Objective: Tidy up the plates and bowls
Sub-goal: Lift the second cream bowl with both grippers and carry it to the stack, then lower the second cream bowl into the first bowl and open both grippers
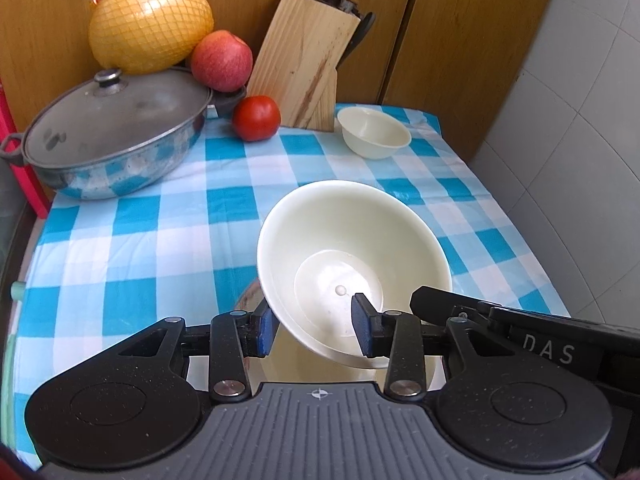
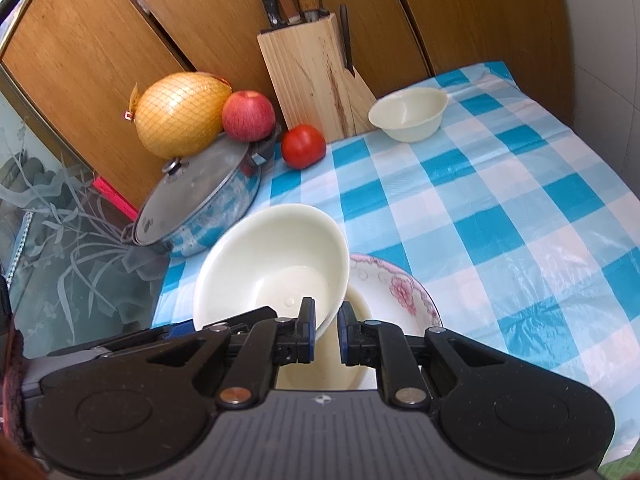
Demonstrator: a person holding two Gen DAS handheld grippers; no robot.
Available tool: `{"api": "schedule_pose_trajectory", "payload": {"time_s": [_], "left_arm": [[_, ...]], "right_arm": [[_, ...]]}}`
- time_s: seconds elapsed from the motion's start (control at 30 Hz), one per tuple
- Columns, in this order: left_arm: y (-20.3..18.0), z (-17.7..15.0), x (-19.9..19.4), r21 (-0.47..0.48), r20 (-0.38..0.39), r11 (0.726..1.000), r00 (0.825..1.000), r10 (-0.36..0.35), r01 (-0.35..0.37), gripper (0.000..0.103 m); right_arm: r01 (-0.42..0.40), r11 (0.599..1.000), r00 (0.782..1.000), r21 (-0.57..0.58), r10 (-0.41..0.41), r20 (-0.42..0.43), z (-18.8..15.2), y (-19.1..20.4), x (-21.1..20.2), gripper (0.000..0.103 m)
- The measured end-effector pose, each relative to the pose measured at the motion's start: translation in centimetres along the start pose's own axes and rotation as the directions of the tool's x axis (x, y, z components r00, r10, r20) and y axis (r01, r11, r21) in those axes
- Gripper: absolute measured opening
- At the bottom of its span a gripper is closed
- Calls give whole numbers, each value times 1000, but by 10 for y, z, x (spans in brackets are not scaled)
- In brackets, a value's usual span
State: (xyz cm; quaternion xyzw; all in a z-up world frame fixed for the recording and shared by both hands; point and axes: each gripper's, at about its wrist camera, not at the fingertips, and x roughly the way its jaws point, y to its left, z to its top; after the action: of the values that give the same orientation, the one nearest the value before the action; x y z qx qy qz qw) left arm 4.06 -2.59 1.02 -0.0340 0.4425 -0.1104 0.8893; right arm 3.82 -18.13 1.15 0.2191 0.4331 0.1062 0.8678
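A large cream bowl [image 1: 352, 240] is tilted above the table, over a cream dish and a pink-flowered plate [image 2: 404, 284]. My left gripper [image 1: 314, 328] straddles the bowl's near rim with wide jaws; the pads look slightly apart from the wall. My right gripper [image 2: 325, 330] has its jaws close on either side of the same bowl's [image 2: 272, 268] rim at its right edge. A small cream bowl [image 1: 374, 131] stands upright at the back right, next to the knife block; it also shows in the right wrist view [image 2: 408, 114].
A lidded metal pot [image 1: 112, 132] stands at the back left with a netted pomelo [image 1: 150, 20] and an apple [image 1: 221, 60] behind it. A tomato [image 1: 256, 117] lies beside a wooden knife block [image 1: 304, 68]. A tiled wall [image 1: 580, 128] bounds the right side.
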Motion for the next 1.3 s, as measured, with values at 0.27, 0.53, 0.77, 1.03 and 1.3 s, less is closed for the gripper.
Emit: {"api": "schedule_pose_trajectory", "payload": {"time_s": [0.27, 0.53, 0.77, 1.03, 1.3], "left_arm": [[0, -7, 8, 16, -44, 1000, 999, 2, -1, 46], [6, -11, 2, -2, -46, 1000, 999, -25, 25, 51], [3, -14, 4, 22, -54, 1000, 998, -7, 9, 51], [12, -14, 4, -14, -63, 1000, 998, -25, 25, 62], [23, -9, -6, -76, -12, 996, 999, -38, 37, 65]], "right_arm": [[26, 1000, 999, -9, -26, -39, -6, -1, 10, 15], [-6, 999, 999, -37, 5, -35, -10, 3, -1, 15], [35, 998, 999, -49, -37, -38, -12, 2, 2, 17], [28, 1000, 997, 9, -27, -75, -10, -11, 14, 18], [7, 1000, 997, -3, -7, -79, -9, -3, 18, 18]]}}
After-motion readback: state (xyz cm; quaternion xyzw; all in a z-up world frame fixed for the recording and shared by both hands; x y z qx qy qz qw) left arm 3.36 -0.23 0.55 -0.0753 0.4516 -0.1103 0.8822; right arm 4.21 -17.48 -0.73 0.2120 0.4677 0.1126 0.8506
